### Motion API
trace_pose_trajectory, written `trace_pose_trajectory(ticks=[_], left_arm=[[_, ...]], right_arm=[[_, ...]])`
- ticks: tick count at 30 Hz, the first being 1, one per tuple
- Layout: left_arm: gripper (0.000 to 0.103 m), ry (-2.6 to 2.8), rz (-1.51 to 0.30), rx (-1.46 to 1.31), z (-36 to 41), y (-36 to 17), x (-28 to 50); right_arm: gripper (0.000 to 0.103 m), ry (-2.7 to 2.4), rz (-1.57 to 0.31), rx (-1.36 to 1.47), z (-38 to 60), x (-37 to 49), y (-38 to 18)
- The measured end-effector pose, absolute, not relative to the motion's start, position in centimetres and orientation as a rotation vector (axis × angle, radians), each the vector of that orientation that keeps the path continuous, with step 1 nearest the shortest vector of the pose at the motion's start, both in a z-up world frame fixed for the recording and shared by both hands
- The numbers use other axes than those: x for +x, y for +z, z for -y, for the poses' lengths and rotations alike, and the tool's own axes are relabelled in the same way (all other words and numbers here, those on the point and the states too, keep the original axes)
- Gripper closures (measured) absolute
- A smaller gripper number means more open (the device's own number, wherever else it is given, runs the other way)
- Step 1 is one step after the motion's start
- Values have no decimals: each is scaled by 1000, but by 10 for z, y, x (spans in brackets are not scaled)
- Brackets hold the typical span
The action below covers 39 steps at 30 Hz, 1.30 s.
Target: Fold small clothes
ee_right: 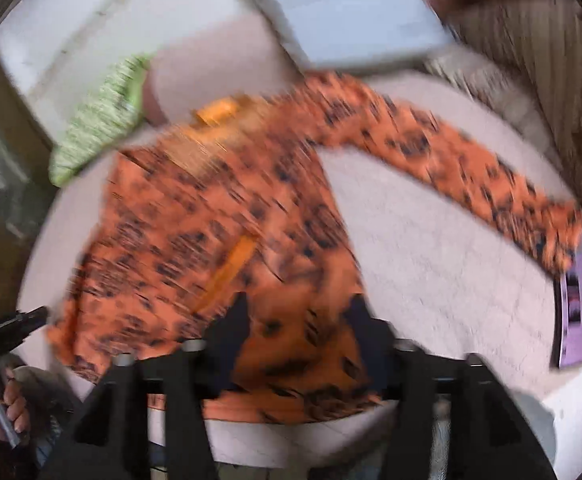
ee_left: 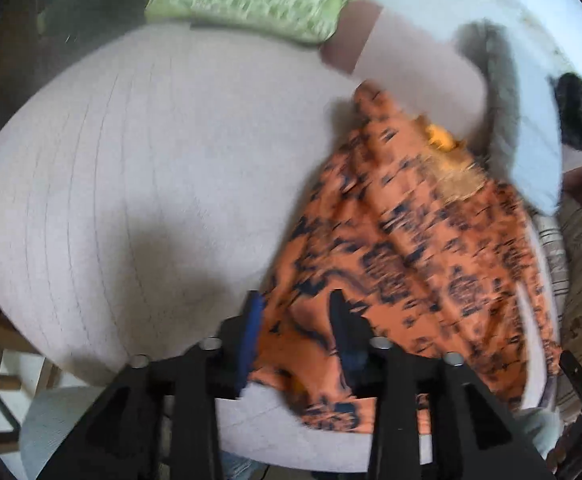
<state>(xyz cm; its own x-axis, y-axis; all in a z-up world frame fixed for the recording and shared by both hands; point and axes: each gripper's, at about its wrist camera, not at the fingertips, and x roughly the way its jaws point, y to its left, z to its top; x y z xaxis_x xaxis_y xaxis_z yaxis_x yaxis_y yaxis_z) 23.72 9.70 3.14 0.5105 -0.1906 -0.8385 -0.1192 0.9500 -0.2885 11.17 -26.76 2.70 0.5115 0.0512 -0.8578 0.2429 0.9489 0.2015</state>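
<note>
An orange garment with dark blotches (ee_left: 411,240) lies on the round table's pale cloth (ee_left: 131,160). My left gripper (ee_left: 297,320) hangs over its near hem, open, with the fabric lying loose between and under the fingers. In the right wrist view the same garment (ee_right: 195,220) is spread out flat, and one sleeve (ee_right: 491,176) stretches away to the right. My right gripper (ee_right: 301,320) is open over the near hem, its pads off the fabric. At the left edge of that view a hand (ee_right: 7,404) holds the left gripper's handle. Both views are blurred.
A green knitted cloth (ee_left: 251,0) (ee_right: 95,128) lies at the table's far side beside a folded pale pink piece (ee_left: 411,68). A light blue flat thing (ee_right: 351,12) sits beyond the garment. A purple card (ee_right: 577,320) lies at the table's right edge. Bare tablecloth (ee_right: 431,260) shows right of the garment.
</note>
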Motion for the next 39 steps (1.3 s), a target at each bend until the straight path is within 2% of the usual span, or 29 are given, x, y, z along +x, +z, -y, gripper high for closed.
trace_pose_trajectory(ticks=[3,4,7,11,15,17,19,23,25,26,27,28,34,38,39], left_arm=[[46,-73,-983,-332,-87,59,243],[45,-80,-979,-324,-88,64,249],[44,-84,-1003,-312,-87,56,289],[47,-45,-1094,-378,-94,14,363],[59,-62,-1209,-332,-84,-27,419],[61,-89,-1225,-293,-81,-42,425],[68,-65,-1278,-304,-80,-60,431],[69,-67,-1307,-291,-70,-76,445],[83,-58,-1293,-254,-66,-78,451],[92,-45,-1297,-242,-66,-78,451],[95,-50,-1301,-259,-69,-77,450],[96,-54,-1307,-286,-72,-75,450],[98,-27,-1278,-379,-95,-59,442],[95,-13,-1316,-459,-109,-73,446],[93,-10,-1348,-476,-111,-80,449]], right_arm=[[35,38,-997,344,255,141,45],[35,94,-998,363,251,151,46],[35,298,-1016,440,237,203,44],[35,436,-1050,417,209,266,40],[34,566,-1114,429,184,354,18],[34,591,-1157,417,168,403,-4],[34,603,-1199,404,147,443,-26],[35,580,-1274,350,105,507,-78],[37,559,-1313,341,89,526,-105],[47,538,-1339,339,83,536,-122],[83,515,-1373,338,81,541,-134],[101,510,-1387,359,83,543,-140],[100,358,-1217,414,148,538,-108],[100,266,-1246,434,174,545,-129],[96,236,-1268,410,175,546,-139]])
